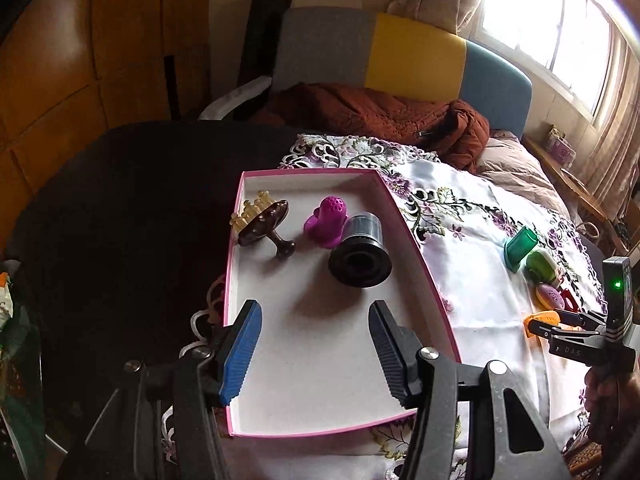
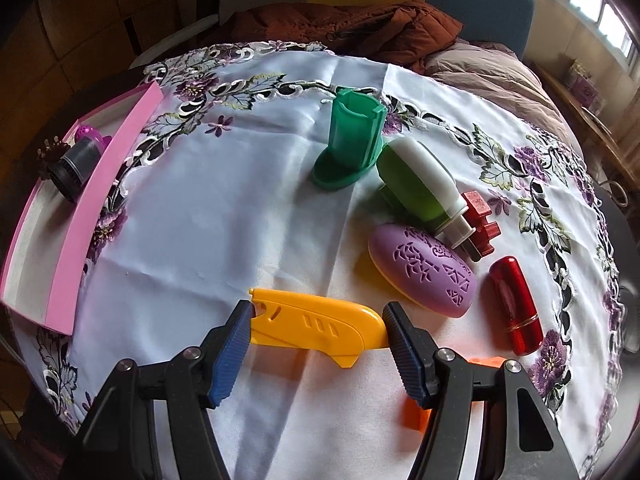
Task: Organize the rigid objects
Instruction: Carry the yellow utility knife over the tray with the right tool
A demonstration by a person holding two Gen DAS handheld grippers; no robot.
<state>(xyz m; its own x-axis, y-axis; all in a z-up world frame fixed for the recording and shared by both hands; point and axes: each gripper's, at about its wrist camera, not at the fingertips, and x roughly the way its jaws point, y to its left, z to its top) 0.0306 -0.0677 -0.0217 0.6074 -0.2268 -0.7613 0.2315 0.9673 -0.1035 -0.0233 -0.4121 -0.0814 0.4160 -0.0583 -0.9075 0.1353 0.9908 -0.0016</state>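
Note:
A pink-rimmed box (image 1: pixel 416 236) lies on the embroidered cloth; it holds a brown massage brush (image 1: pixel 264 224), a magenta perforated piece (image 1: pixel 326 216) and a black cylinder (image 1: pixel 360 256). My left gripper (image 1: pixel 316 332) is open and empty above the box's near half. My right gripper (image 2: pixel 318 328) is shut on a yellow plastic cutter (image 2: pixel 316 328), gripping it end to end just above the cloth; it also shows in the left wrist view (image 1: pixel 560 320). The box also shows at the left of the right wrist view (image 2: pixel 104 184).
On the cloth right of the box lie a green holder (image 2: pixel 350 140), a green-and-white bottle (image 2: pixel 420 180), a red block (image 2: pixel 480 220), a purple oval case (image 2: pixel 424 276), a red tube (image 2: pixel 516 300) and an orange piece (image 2: pixel 420 416). A brown jacket (image 1: pixel 380 116) lies behind.

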